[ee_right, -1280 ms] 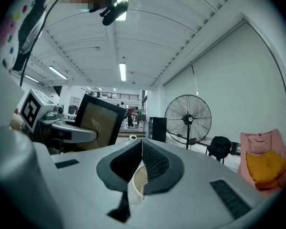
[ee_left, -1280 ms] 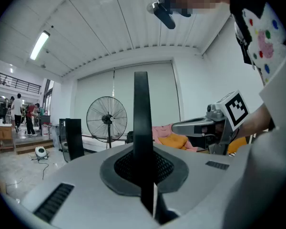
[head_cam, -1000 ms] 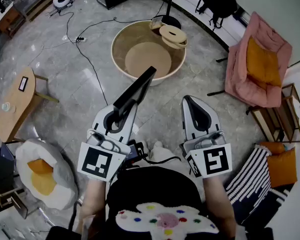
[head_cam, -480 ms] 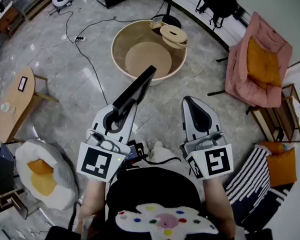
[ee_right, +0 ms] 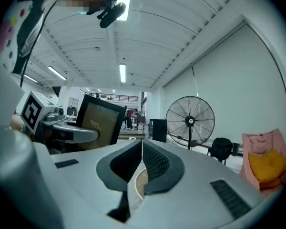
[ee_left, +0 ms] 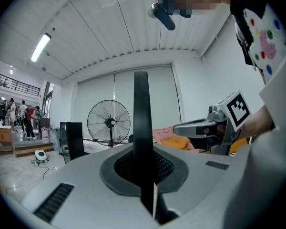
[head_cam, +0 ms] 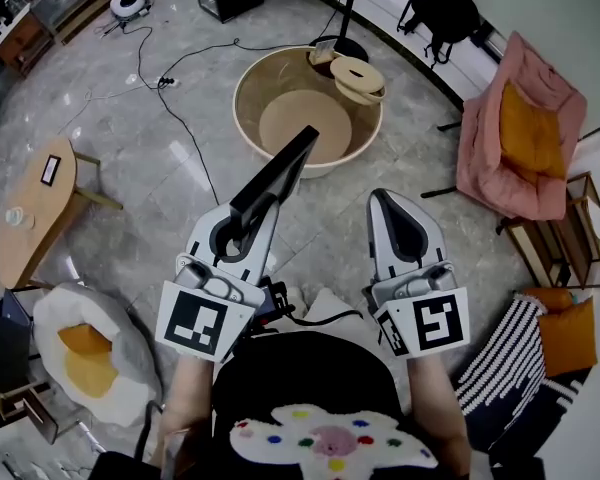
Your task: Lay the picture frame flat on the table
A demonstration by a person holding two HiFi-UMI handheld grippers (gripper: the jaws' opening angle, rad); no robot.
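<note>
Black picture frame (head_cam: 277, 180) edge-on in clamped left gripper (head_cam: 248, 223); right gripper (head_cam: 390, 208) closed, empty; grey floor (head_cam: 180, 158) open around both

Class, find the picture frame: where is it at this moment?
In the head view the picture frame sits left of centre, clamped in the left gripper, its far end pointing toward the round tub on the floor.

Two grippers, the left gripper (head_cam: 255, 218) and the right gripper (head_cam: 385, 198); one picture frame (head_cam: 278, 176), one round tub (head_cam: 252, 93), one standing fan (ee_left: 108, 123), one pink armchair (head_cam: 520, 133).
</note>
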